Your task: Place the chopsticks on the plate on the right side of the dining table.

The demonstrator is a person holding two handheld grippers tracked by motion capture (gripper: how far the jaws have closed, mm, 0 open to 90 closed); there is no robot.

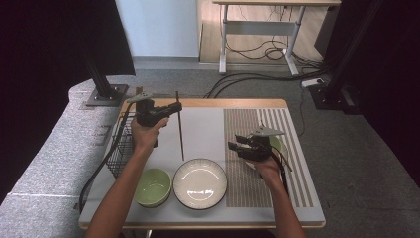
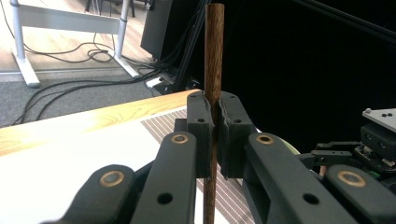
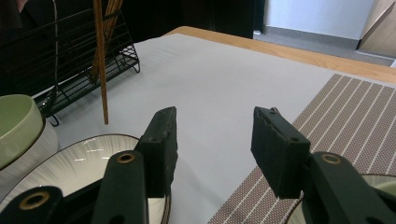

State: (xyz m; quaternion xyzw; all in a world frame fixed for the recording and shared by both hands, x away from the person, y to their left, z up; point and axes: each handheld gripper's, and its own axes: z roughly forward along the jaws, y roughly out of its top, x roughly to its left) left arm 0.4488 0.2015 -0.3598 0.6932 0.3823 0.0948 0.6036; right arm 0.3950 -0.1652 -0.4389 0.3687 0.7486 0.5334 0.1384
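Note:
A long dark wooden chopstick (image 1: 180, 130) stands nearly upright over the grey mat, its lower tip just beyond the white plate (image 1: 200, 182). My left gripper (image 1: 176, 106) is shut on its upper part; in the left gripper view the chopstick (image 2: 214, 70) rises between the closed pads with the gripper (image 2: 214, 122) clamped round it. My right gripper (image 1: 235, 147) hovers open over the striped placemat's (image 1: 257, 168) left edge. In the right gripper view its jaws (image 3: 215, 135) stand apart with nothing between them, and the chopstick (image 3: 100, 60) shows far left.
A black wire rack (image 1: 121, 146) sits at the table's left edge, with another brown stick leaning in it. A green bowl (image 1: 153, 186) stands left of the plate. A small green dish (image 1: 280, 145) lies under the right hand. Cables cross the floor beyond.

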